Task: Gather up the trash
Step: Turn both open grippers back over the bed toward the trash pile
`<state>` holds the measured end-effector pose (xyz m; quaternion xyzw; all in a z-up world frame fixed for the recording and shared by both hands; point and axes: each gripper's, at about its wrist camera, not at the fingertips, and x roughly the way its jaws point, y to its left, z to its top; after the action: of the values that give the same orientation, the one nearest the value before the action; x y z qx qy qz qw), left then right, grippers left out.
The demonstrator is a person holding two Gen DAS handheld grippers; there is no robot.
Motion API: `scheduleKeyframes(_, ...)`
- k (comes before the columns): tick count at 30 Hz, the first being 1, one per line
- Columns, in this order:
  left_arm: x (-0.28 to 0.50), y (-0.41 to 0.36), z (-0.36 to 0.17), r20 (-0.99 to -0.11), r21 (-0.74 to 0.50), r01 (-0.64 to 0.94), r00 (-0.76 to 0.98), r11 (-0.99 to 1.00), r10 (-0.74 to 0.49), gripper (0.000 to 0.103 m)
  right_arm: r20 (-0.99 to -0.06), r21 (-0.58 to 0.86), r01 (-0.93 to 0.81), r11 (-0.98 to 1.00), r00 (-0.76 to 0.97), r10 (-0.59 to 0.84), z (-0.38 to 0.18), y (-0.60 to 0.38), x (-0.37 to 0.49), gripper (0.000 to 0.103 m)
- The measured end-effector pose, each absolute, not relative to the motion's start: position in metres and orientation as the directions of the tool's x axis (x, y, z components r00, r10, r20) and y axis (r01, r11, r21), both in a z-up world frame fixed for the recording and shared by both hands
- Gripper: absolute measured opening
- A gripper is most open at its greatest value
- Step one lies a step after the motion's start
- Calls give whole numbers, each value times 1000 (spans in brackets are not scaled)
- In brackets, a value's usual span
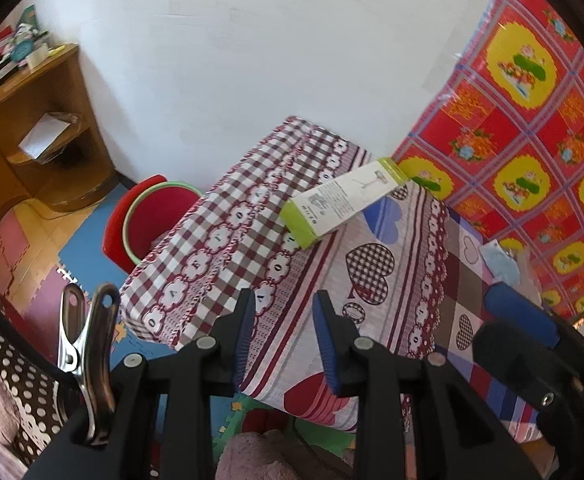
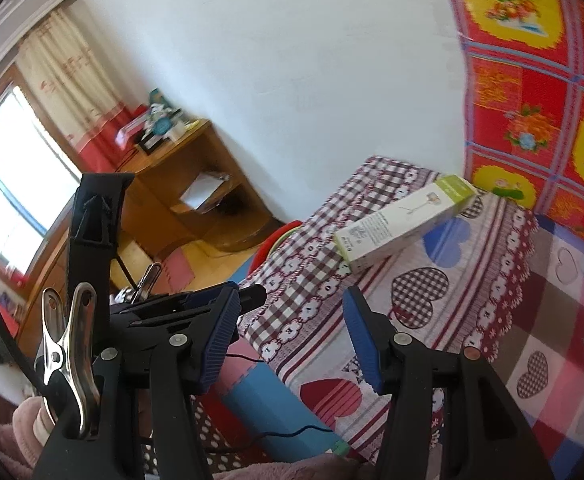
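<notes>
Patterned cloth table [image 1: 371,248]; rectangular green-white carton [image 1: 341,208] lying flat

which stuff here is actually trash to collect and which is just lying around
Likely part of the job:
- white and green carton lying on the patterned tablecloth
- red basin on the floor beside the table, perhaps the bin
- crumpled blue-white scrap, hard to identify

Just lying about:
- wooden shelf unit with its clutter
- red floral cloth
- window curtain

One green-white carton [image 1: 341,202], one red basin [image 1: 148,222], one wooden shelf [image 1: 32,128].
</notes>
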<state>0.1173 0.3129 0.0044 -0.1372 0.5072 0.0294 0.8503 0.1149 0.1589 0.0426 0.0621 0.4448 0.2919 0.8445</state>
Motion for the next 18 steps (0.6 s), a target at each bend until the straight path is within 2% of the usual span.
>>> scheduleKeyframes(18,121,274,7,-867,-191,-48,476,980,-146,31,-695,351,-327,877,537,478,52,123,95,55)
